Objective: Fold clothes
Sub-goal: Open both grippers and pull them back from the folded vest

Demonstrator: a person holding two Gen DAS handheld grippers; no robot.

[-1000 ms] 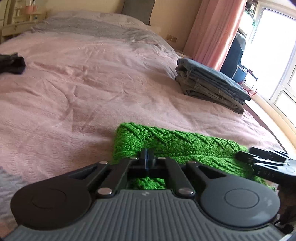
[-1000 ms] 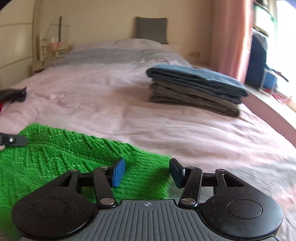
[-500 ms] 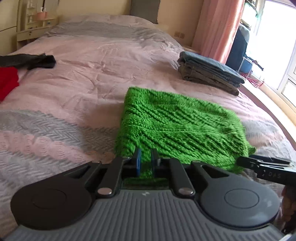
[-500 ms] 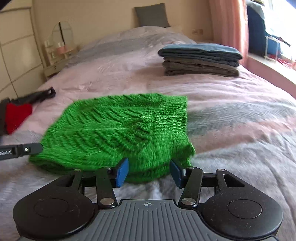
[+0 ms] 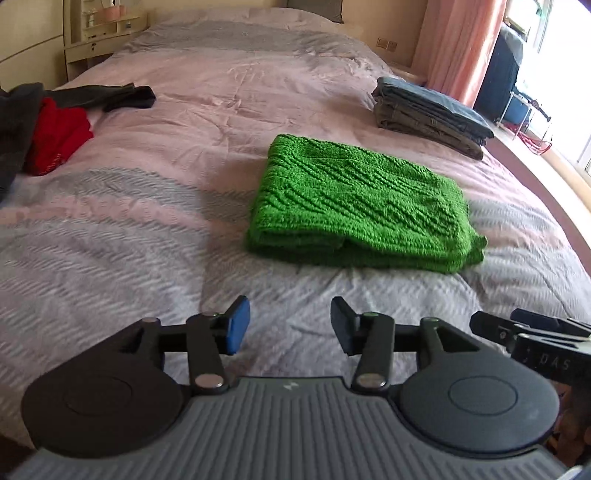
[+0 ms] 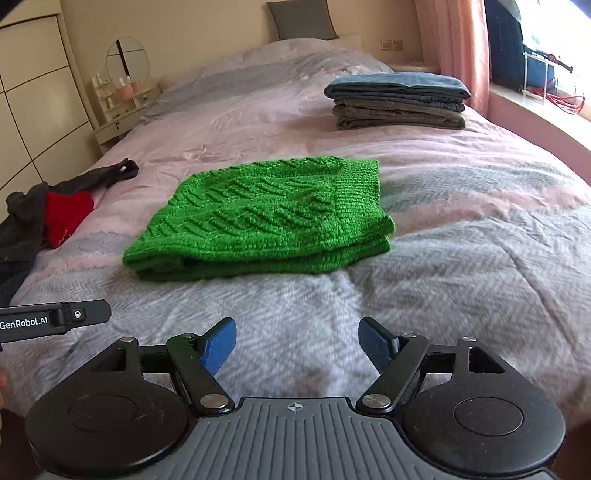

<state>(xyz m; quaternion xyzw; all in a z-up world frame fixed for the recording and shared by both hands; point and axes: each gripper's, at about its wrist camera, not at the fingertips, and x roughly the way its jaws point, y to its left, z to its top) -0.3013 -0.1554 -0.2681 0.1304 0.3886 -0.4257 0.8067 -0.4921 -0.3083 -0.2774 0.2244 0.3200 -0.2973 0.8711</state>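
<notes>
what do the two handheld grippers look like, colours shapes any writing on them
Both match: a ribbed grey body flanked by two round black discs, with black linkage arms and silver pivot screws. The left gripper and right gripper each carry blue textured pads on their fingers. Seen from the right wrist camera, the left one's black side bar reads "GenRobot.AI". No cables or sleeves show.

You see a big bed (image 6: pixel 461 206) with a pink and grey cover filling most of the frame. At the top middle sits a grey pillow (image 6: pixel 301 19). In the upper left stands a small shelf (image 6: pixel 125 107) with a round mirror (image 6: pixel 127 62). Pink curtains (image 6: pixel 461 48) hang at the upper right.
</notes>
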